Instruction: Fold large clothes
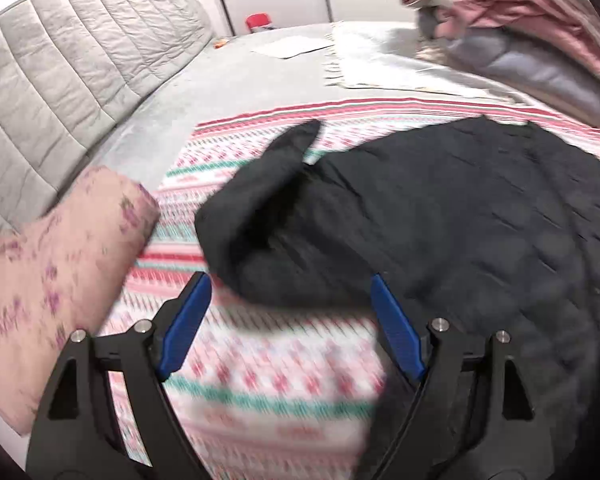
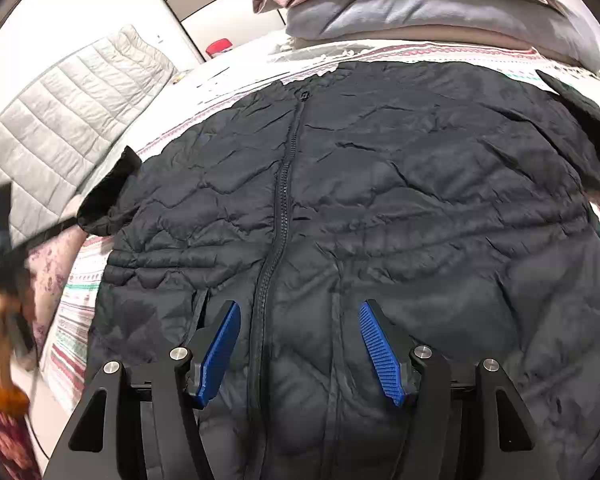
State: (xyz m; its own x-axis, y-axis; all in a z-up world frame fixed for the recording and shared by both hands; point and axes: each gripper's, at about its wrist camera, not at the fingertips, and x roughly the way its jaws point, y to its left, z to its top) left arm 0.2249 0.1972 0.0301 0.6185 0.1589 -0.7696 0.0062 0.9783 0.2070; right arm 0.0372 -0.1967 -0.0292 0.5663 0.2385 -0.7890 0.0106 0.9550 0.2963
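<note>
One black quilted jacket (image 2: 380,200) lies spread flat, front up, zipper (image 2: 284,184) closed, on the striped pink-and-teal blanket (image 1: 260,380) over the bed.

My right gripper (image 2: 300,348) points down at the jacket's lower front. Jaws stand moderately wide with nothing pinched; the zipper line runs just inside the left blue pad (image 2: 220,356), and quilted fabric fills the gap. I can't tell whether the tips touch the cloth.

My left gripper (image 1: 290,324) has its jaws wide and empty. It sits at the jacket's left edge: the folded-in left sleeve (image 1: 268,200) bulges just ahead of the tips, the right-hand pad (image 1: 396,328) is over black fabric, and the left-hand pad is over bare blanket. This view is motion-blurred.

Count:
- 1 jacket, 2 sleeves visible; the other sleeve (image 2: 580,136) is at the far right edge in the right wrist view
- 2 grippers, the left one also seen at the left edge of the right wrist view with my hand on it
- 1 pink floral pillow (image 1: 60,264) left of the blanket
- 1 stack of folded bedding (image 2: 420,4) beyond the jacket
- 1 grey padded headboard (image 1: 60,80)
- 1 red-lidded container (image 1: 260,22) at the far end
</note>
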